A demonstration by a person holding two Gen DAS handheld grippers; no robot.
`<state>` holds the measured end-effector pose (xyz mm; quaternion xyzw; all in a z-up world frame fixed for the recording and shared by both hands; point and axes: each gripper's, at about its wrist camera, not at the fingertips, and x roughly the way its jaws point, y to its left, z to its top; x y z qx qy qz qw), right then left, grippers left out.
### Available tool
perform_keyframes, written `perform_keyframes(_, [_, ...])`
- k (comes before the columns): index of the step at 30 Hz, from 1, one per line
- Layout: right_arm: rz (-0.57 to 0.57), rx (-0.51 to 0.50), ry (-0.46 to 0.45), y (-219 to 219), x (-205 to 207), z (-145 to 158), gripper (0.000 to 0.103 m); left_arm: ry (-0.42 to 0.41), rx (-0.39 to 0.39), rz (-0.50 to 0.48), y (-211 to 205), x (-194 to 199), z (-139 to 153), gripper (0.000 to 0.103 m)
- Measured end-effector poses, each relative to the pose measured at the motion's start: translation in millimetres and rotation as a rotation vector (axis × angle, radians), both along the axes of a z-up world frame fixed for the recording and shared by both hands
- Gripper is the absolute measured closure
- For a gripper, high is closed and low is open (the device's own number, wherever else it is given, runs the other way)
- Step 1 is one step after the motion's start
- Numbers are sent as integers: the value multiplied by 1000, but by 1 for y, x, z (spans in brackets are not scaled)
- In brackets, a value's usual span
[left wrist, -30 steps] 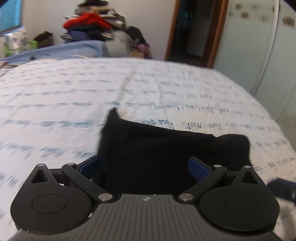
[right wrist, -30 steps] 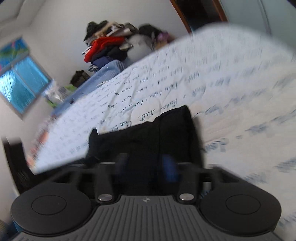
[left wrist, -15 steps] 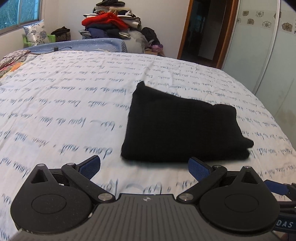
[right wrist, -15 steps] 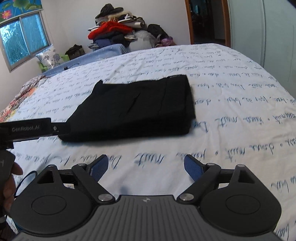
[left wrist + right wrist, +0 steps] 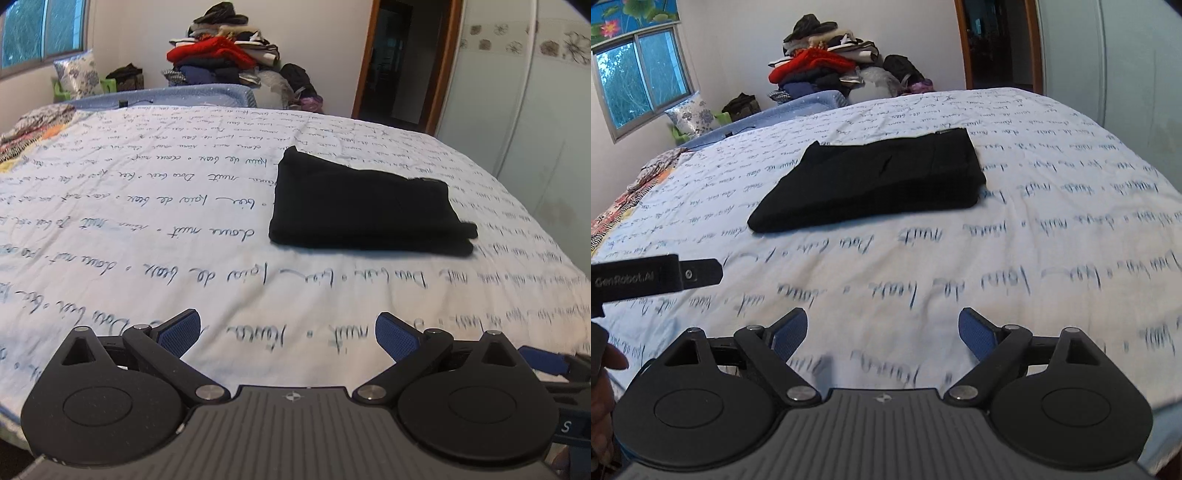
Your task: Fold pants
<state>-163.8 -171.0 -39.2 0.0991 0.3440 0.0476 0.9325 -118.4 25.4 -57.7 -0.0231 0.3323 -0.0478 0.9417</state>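
The black pants lie folded into a flat rectangle on the white bedspread, right of the bed's middle. They also show in the right wrist view. My left gripper is open and empty, well short of the pants near the bed's front edge. My right gripper is open and empty, also back from the pants. Part of the left gripper shows at the left of the right wrist view, and part of the right gripper at the right of the left wrist view.
A pile of clothes stands behind the bed by the far wall. A blue mattress edge and a patterned pillow lie at the back left. A doorway and a pale wardrobe are on the right.
Both grippers let go of the pants and pulled back toward the bed's front edge. The right gripper, narrow one second ago, is wide open. The pants now lie still, folded.
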Motion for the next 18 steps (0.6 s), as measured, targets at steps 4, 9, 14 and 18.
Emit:
perform_keyframes(4, [20, -57, -15, 13, -16, 11, 13, -52, -3, -8, 4, -23, 13, 1])
perform_keyframes(9, [40, -100, -84, 22, -37, 29, 13, -99, -1, -35, 6, -43, 30, 1])
perform_keyframes(14, [9, -79, -99, 21, -39, 34, 13, -94, 25, -75, -2, -48, 36, 1])
perform_keyframes(18, [-59, -51, -113, 20, -46, 28, 13, -83, 24, -75, -2, -54, 39, 1])
